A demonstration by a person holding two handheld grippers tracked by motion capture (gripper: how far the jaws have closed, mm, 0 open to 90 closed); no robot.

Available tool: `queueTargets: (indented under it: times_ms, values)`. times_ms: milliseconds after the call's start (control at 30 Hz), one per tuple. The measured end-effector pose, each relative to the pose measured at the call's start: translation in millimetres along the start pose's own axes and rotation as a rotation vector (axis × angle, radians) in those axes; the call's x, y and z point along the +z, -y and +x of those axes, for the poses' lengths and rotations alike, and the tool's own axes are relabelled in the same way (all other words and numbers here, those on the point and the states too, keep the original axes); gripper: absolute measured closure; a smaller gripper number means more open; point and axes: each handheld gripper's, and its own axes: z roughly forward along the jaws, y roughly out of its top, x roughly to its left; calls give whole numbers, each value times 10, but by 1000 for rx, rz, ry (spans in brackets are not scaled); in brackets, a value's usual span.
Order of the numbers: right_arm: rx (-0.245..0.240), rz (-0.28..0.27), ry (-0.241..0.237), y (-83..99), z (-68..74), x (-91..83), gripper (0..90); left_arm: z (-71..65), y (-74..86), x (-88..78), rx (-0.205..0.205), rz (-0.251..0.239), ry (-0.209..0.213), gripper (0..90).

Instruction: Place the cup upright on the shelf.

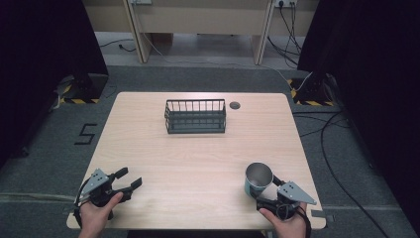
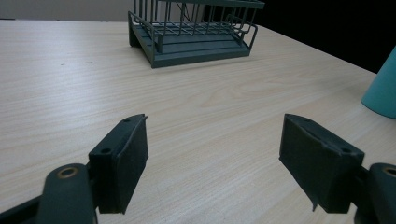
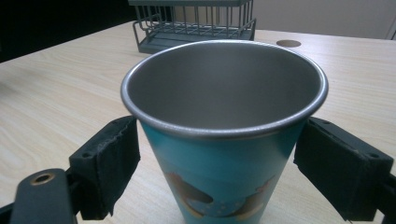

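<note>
A teal cup (image 1: 257,179) with a steel inside stands upright near the table's front right edge. My right gripper (image 1: 265,192) is shut on the cup (image 3: 224,140), and its pads (image 3: 109,163) press the cup's sides just under the rim. My left gripper (image 1: 131,177) rests open near the front left edge, with bare wood between its pads (image 2: 123,163). From there the cup (image 2: 383,88) shows at the far right. A dark wire basket (image 1: 195,116) stands empty at the back middle of the table.
The light wooden table (image 1: 198,158) has a round cable grommet (image 1: 235,105) just right of the basket. Cables run over the grey floor (image 1: 337,148) to the right. Dark curtains hang on both sides.
</note>
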Motion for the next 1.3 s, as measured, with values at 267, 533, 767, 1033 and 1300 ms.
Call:
queueTargets:
  times_ms: [267,533,767,1033,1300]
  values:
    - [-6,2,1,-11,5,113,130,2,-1,0,1,-1,0,234]
    - [-6,2,-1,-34,5,246,123,5,0,1,0,-1,1,234]
    - [-10,0,-2,-20,22,277,151,7,1,4,-1,0,2,234]
    - [-17,-3,0,-21,20,274,156,6,3,8,-2,1,3,235]
    - [-28,-28,-3,-94,35,253,157,8,4,7,-3,1,2,235]
